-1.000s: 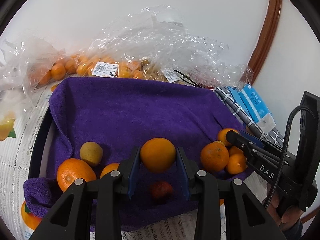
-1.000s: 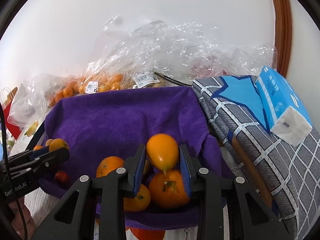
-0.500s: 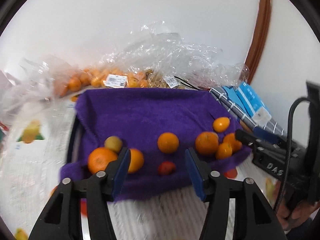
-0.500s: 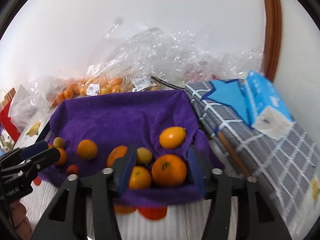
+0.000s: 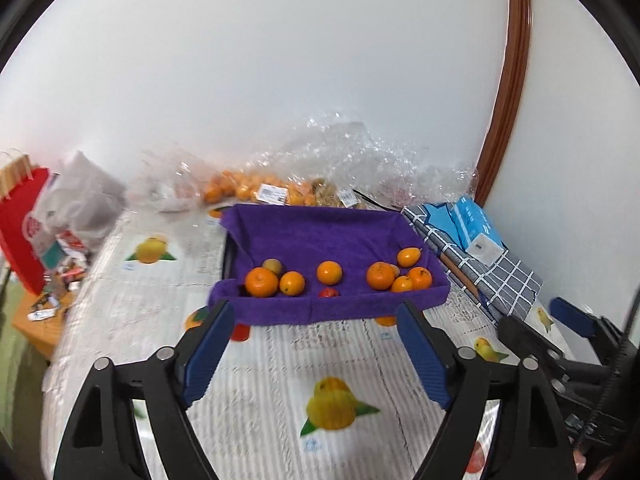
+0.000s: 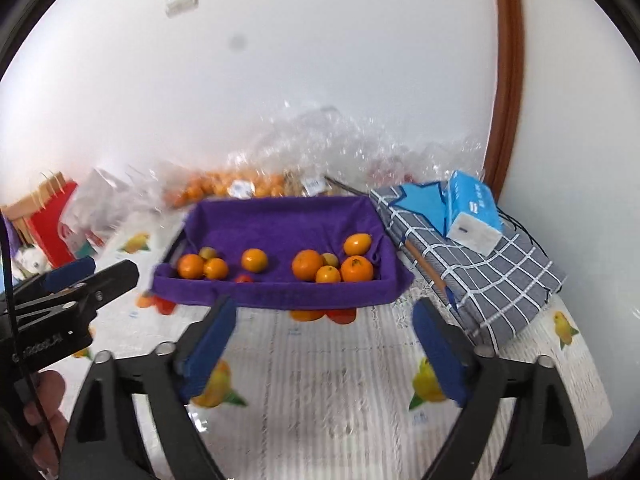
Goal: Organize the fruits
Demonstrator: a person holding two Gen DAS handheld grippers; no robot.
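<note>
A tray lined with a purple towel [image 5: 320,236] [image 6: 280,216] holds several oranges. One orange [image 5: 329,272] [image 6: 254,260] lies alone in the middle, and an oval yellow-orange fruit [image 5: 409,257] [image 6: 357,243] rests at the back right beside a cluster of oranges [image 5: 380,275] [image 6: 307,265]. My left gripper [image 5: 316,312] hangs above the table in front of the tray, jaws opening, nothing between them. My right gripper [image 6: 324,308] is likewise back from the tray, jaws opening wide and empty. Each gripper shows at the edge of the other's view.
Clear plastic bags of oranges [image 5: 256,190] [image 6: 224,186] lie against the wall behind the tray. A folded checked cloth [image 6: 472,256] with a blue tissue pack [image 6: 472,208] sits to the right. A red paper bag [image 5: 20,224] stands far left. The tablecloth [image 5: 332,360] has printed fruit.
Both grippers let go of their fruits, which now lie in the tray. Both pulled back and up from the tray, and their jaws spread wide.
</note>
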